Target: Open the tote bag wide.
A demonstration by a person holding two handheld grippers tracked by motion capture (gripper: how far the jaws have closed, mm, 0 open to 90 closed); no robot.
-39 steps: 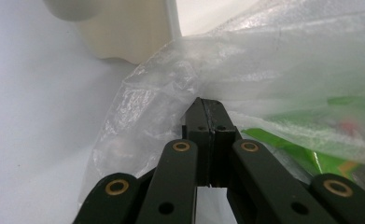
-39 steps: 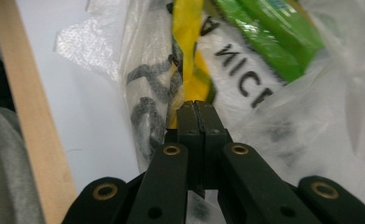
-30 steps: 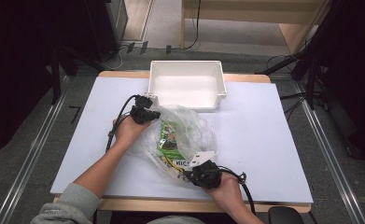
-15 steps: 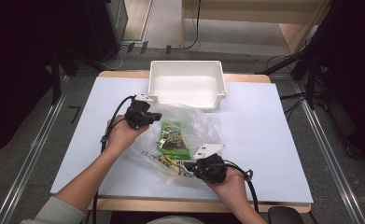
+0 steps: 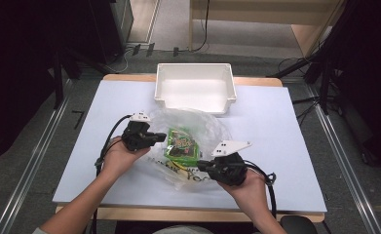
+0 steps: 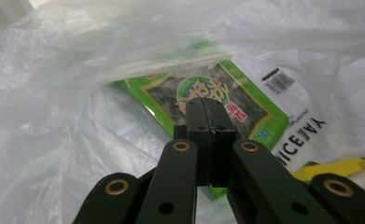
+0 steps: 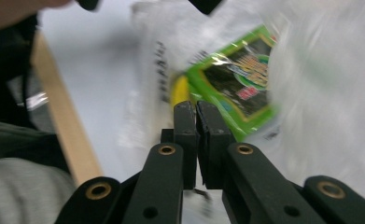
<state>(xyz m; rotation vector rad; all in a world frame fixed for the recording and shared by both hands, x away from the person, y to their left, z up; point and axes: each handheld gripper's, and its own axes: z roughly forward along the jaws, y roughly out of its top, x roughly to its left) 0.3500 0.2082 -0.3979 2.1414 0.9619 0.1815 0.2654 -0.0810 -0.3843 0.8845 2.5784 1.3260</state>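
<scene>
**Both tongs pinching the clear bag, snack pack inside**

Right now my left gripper point(image 5: 160, 137) has its jaws pressed flat together on the left side of the clear plastic bag point(image 5: 202, 127), and my right gripper point(image 5: 203, 166) is closed on the near edge of the same bag. In the left gripper view the pads meet with no gap; whether film sits between them I cannot make out there. The right gripper view is blurred, with the jaws all but touching.

The bag sits near the middle of the white table top point(image 5: 285, 146), just near of the white bin point(image 5: 195, 84), whose near rim it almost meets. To the right of the bag the table top is open all the way to its edge; to the left there is a broad bare strip as well. My hands are close to the near wooden edge point(image 5: 188, 213).

Inside the bag lies a green snack pack point(image 6: 208, 95) with a dark picture, a round green emblem and red characters I cannot read. Printed on the bag itself are a barcode point(image 6: 278, 80) and black letters, partly "ICE" and "YA", next to a yellow mark point(image 6: 339, 167).
</scene>
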